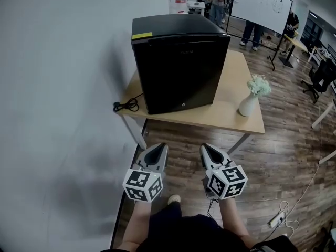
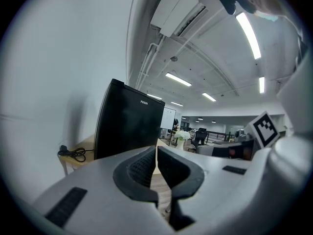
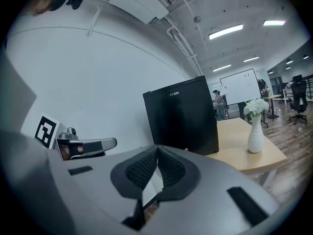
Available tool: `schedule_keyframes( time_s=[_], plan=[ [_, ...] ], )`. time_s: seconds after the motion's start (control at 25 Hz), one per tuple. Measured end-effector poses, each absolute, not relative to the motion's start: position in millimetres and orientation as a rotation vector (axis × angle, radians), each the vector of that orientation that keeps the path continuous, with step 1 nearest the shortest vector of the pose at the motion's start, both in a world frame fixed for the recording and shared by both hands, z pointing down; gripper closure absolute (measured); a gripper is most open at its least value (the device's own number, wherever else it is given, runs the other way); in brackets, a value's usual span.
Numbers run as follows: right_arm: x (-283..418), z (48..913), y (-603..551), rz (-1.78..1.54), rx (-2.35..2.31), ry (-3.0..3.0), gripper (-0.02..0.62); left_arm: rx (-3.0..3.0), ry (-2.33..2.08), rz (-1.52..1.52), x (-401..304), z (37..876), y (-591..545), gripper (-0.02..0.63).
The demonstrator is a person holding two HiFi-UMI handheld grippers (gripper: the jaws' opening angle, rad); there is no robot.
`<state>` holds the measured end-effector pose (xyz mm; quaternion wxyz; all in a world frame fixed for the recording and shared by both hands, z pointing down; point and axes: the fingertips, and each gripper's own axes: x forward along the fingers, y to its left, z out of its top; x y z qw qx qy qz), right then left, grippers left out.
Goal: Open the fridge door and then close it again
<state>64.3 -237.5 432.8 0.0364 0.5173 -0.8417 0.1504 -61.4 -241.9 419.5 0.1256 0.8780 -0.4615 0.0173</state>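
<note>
head view: black fridge (image 1: 176, 26), door (image 1: 184, 77) flush; left tongs (image 1: 160, 146) and right tongs (image 1: 205, 146) fully narrow, empty

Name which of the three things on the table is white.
The vase, near the table's front right corner; the fridge and the coiled cable are black.

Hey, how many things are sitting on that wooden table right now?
3: the black fridge at the table's back left, a white vase of flowers near its right edge, a coiled black cable at its left edge. Something behind the fridge could be hidden.
</note>
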Motion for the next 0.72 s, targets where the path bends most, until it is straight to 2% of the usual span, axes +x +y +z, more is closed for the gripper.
schedule_keyframes(
  time_s=[0.72],
  plan=[
    [37.1,391.1,-357.5,0.096,1.509,-2.556,0.603,2.616,-1.296,0.026,-85.0,414.7,-338.2,0.595]
  ],
)
